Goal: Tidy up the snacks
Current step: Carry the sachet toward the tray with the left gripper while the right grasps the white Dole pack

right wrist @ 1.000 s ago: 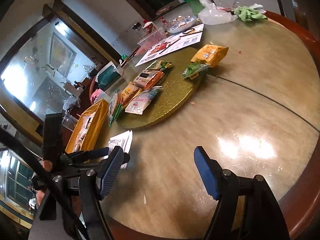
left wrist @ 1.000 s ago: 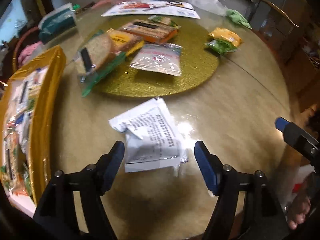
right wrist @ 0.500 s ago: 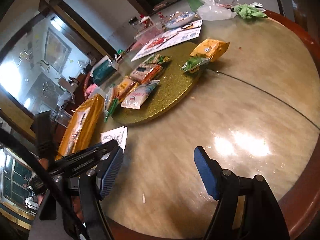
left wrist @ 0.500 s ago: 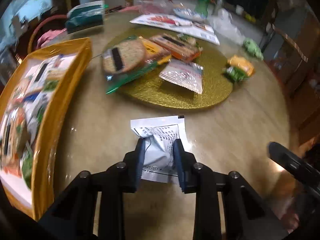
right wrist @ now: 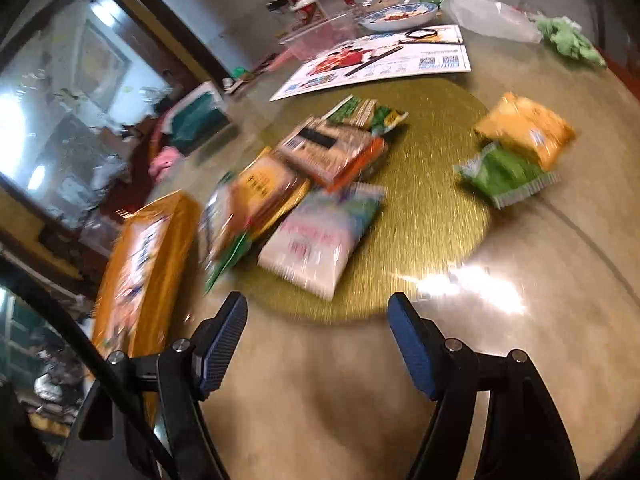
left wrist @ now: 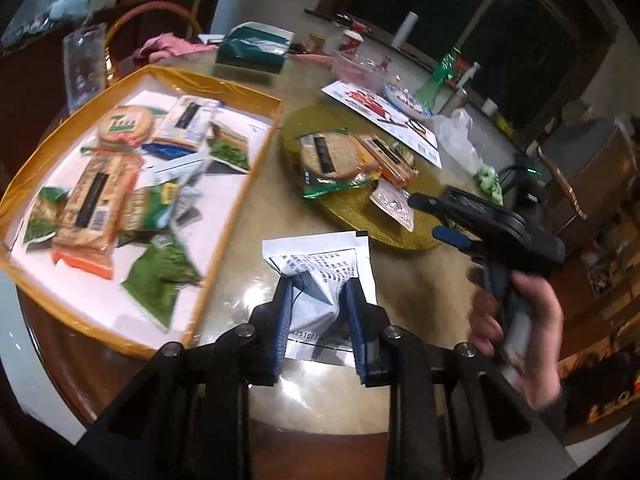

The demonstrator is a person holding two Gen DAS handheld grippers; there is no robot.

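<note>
My left gripper is shut on a crumpled white snack packet and holds it just above the table, right of the gold tray. The tray holds several snack packs. My right gripper is open with nothing between its fingers, near the front edge of the round gold mat. It also appears in the left wrist view as the right gripper, held by a hand. On the mat lie a pink-white packet and cracker packs. An orange packet and a green packet lie at its right rim.
A teal tissue box, a printed poster, a bowl, a clear plastic bag and a green cloth sit at the far side of the round glass-topped table. The table's wooden edge runs close below both grippers.
My left gripper closed on the white packet, rose and swung left, bringing the gold tray into fuller view. My right gripper moved forward and now hovers at the gold mat's front edge.
</note>
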